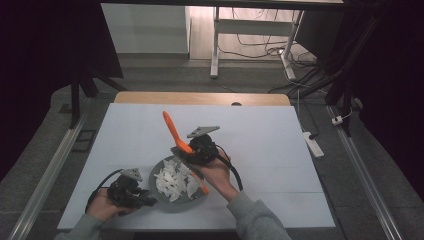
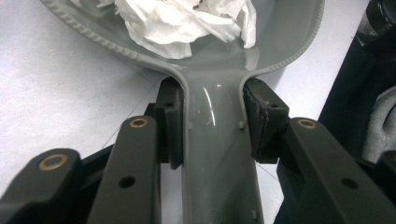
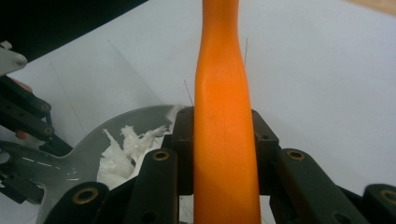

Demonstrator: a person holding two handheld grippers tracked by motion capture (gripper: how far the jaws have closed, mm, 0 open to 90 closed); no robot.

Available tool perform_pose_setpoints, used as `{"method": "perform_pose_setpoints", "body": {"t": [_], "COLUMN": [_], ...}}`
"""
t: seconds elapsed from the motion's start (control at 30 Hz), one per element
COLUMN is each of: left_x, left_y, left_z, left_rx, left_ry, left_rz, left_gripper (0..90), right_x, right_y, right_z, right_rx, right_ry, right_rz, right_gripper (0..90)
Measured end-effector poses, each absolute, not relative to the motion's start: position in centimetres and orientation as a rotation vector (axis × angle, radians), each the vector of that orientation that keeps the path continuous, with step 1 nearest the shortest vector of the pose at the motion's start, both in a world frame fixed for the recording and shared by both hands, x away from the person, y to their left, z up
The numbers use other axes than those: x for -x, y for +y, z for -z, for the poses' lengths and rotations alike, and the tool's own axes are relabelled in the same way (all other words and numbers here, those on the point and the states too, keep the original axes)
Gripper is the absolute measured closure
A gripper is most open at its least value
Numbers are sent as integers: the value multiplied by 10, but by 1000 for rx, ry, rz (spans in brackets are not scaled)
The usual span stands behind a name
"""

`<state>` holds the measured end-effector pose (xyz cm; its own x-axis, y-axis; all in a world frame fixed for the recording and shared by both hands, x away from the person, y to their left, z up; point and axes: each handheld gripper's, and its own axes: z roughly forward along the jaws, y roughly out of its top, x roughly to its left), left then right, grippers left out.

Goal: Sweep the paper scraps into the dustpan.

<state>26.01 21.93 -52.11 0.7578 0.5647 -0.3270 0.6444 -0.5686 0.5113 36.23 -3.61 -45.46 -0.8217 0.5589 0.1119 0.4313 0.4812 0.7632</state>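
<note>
A grey pan (image 1: 167,197) with a beaded rim lies on the white table near the front edge, heaped with crumpled white paper (image 1: 173,181). My left gripper (image 1: 150,200) is shut on the pan's handle (image 2: 215,135), its pads (image 2: 170,126) pressing both sides. In the left gripper view the paper (image 2: 187,23) lies just past the handle. My right gripper (image 1: 186,151) hovers over the pan's far edge, shut on the handle of an orange utensil (image 1: 175,131). That orange utensil (image 3: 225,116) runs up between the black jaws; the pan (image 3: 84,154) sits below left.
The white table top (image 1: 260,150) stretches to the right and back, with a wooden strip (image 1: 200,98) at its far edge. Beyond it stand white desk legs (image 1: 215,45) and floor cables. Metal rails (image 1: 365,180) run along both sides.
</note>
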Motion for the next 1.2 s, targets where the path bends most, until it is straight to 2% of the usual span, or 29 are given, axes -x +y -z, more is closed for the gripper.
{"method": "perform_pose_setpoints", "body": {"t": [0.33, 0.63, 0.87, 1.2], "left_x": [-260, -259, -256, -255], "left_y": [219, 219, 212, 210], "left_z": [522, 522, 524, 525], "left_rx": [-2326, -2323, -2327, -2318], "left_ry": [908, 918, 943, 953], "left_rz": [173, 165, 160, 159], "left_gripper": [618, 618, 618, 618], "right_x": [-371, -382, -371, -348], "right_y": [-61, -76, -61, -29], "right_z": [446, 476, 492, 488], "right_rx": [-926, -1050, -1045, -941], "right_ry": [2492, 2505, 2570, 2644], "right_rz": [-1251, -1087, -1036, -1144], "right_gripper": [703, 703, 704, 704]}}
